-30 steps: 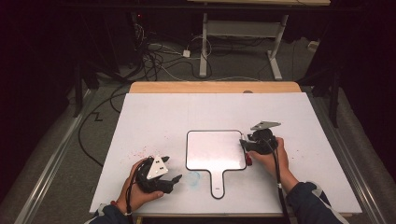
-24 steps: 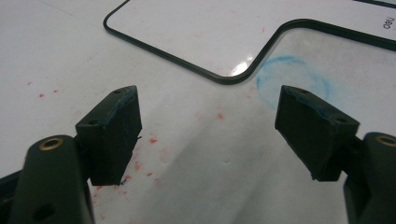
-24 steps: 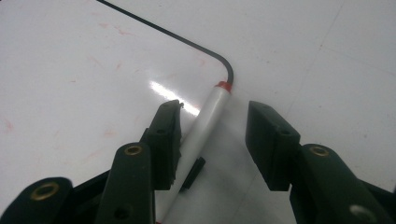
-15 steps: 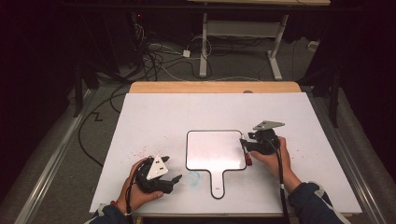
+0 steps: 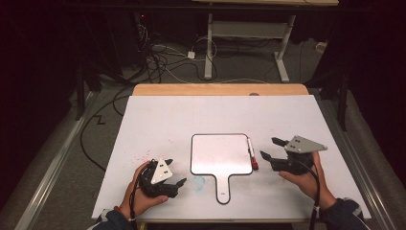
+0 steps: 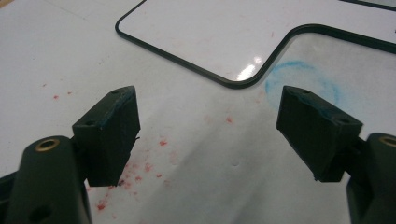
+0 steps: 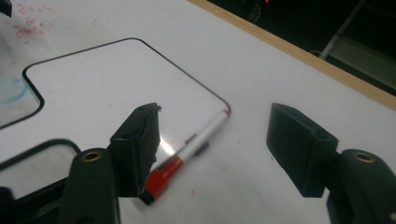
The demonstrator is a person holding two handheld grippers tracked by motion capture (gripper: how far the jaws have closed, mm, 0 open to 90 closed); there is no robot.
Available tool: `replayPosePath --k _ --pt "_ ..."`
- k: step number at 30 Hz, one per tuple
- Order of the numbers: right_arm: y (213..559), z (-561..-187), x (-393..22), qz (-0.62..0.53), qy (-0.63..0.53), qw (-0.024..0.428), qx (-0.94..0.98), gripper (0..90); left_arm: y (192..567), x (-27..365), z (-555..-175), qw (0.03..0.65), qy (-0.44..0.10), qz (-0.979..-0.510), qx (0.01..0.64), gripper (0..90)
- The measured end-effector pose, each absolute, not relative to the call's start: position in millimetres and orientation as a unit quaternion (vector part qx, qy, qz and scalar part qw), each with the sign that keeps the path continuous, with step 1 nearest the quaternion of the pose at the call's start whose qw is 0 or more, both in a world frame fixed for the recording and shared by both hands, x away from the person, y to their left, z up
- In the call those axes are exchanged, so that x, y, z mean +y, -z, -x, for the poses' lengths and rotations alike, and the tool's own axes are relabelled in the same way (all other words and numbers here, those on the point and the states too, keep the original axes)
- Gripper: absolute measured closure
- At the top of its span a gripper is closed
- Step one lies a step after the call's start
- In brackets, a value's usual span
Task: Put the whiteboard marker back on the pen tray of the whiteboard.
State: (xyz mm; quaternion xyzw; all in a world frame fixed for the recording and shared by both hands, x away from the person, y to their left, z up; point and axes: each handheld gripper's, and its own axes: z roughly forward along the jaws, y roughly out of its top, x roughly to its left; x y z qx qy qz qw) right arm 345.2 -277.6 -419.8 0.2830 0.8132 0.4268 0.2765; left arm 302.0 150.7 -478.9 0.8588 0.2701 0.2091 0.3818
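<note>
Setting: lab or test bay, dark surroundings. White-topped bench [image 5: 191, 120] with a pale wood strip along its far edge, lit from above. Grey carpeted floor [image 5: 57, 163] beyond the far edge carries loose black and white cables [image 5: 158, 62] and a white power strip [image 5: 191, 54]. White metal legs of a second desk [image 5: 249, 33] stand behind. Red marker specks [image 5: 143, 157] stain the near left corner.

The white table [image 5: 158, 120] is bright, but the room around it is very dark. Light from above makes a shiny spot on the small whiteboard [image 6: 247, 72]. In the gripper views the black jaws up close look soft and a bit fuzzy.
</note>
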Motion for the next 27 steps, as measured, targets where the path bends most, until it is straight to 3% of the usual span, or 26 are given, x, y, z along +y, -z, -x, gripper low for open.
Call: replayPosePath --k 12,27 --pt "438.1 -304.4 -306.0 -0.274 -0.411 0.325 0.807 26.7 476.9 148.1 -297.5 0.382 -0.215 -0.861 0.259 20.1" --pt "441.3 -309.2 -303.4 -0.279 -0.423 0.307 0.805 26.7 477.8 148.4 -301.5 0.38 -0.213 -0.861 0.263 20.1"
